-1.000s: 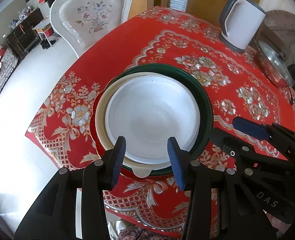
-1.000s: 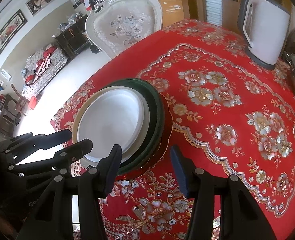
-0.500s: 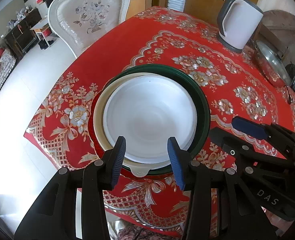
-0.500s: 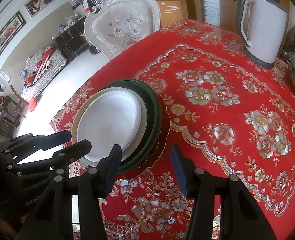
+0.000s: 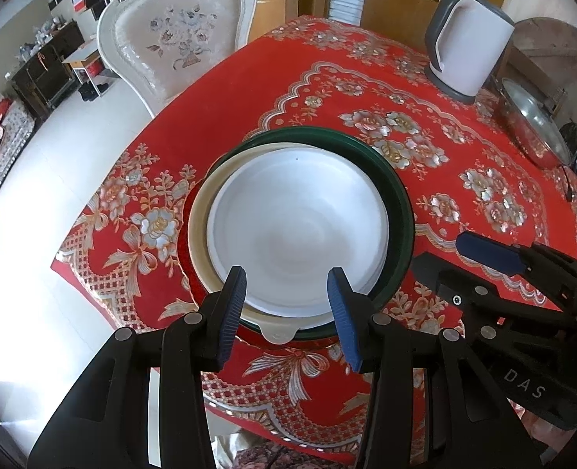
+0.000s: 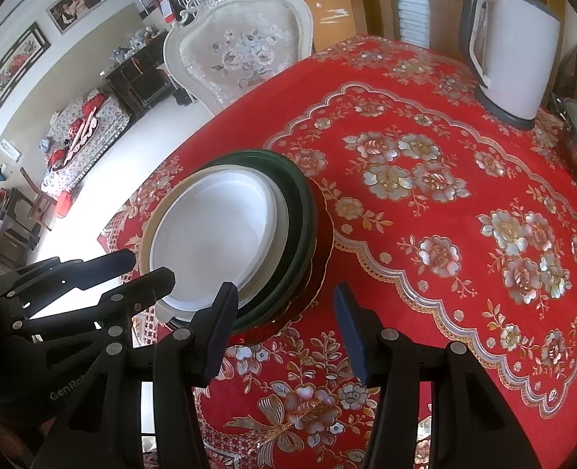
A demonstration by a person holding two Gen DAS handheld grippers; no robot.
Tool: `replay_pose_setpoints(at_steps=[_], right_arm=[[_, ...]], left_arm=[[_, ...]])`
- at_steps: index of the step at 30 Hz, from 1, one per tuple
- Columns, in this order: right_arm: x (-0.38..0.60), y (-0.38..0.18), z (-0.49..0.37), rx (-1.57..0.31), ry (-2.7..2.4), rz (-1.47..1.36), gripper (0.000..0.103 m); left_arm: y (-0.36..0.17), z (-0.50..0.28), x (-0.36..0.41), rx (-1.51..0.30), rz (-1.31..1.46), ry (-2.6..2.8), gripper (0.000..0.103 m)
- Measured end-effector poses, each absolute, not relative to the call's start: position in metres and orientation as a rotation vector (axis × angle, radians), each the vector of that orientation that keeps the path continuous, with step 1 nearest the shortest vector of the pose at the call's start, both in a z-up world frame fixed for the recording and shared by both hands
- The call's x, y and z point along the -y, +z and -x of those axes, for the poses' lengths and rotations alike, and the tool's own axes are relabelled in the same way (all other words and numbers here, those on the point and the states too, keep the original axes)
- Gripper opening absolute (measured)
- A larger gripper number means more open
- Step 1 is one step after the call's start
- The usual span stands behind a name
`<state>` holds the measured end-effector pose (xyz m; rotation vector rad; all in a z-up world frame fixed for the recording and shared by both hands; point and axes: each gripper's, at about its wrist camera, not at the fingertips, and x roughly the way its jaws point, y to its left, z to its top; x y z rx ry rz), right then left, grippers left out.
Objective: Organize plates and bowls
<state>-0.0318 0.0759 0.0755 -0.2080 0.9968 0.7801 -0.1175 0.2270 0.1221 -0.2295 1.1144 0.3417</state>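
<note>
A stack of dishes stands near the table's front left edge: a white bowl [image 5: 298,230] on top, a cream plate [image 5: 199,226] under it, a dark green plate [image 5: 400,203] below, and a red plate [image 5: 185,269] at the bottom. The stack also shows in the right wrist view, white bowl [image 6: 214,234] and green plate [image 6: 300,211]. My left gripper [image 5: 286,312] is open and empty, hovering over the stack's near rim. My right gripper [image 6: 282,324] is open and empty, above the tablecloth just right of the stack.
The table has a red floral cloth [image 5: 464,164]. A white electric kettle [image 5: 468,43] stands at the far right, with a steel lidded pot [image 5: 531,125] beside it. An ornate white chair [image 5: 179,35] stands at the far left side. The floor lies left of the table edge.
Both grippers have drawn back slightly from the stack, so it looks a little farther away. The dishes have not moved.
</note>
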Motion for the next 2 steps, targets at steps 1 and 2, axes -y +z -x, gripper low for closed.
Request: replay_pose_setpoints(at_steps=[1,2], right_arm=[[-0.0757,0.0754,0.0319,-0.997,0.779,0.208,0.051],[-0.0751,0.0753,0.0321,-0.996,0.778,0.207,0.051]], left_arm=[[0.1220,0.1176,-0.2271,-1.115,0.229,0.344,0.043],[0.1219,0.1177,-0.2271,-1.117,0.230,0.346,0.043]])
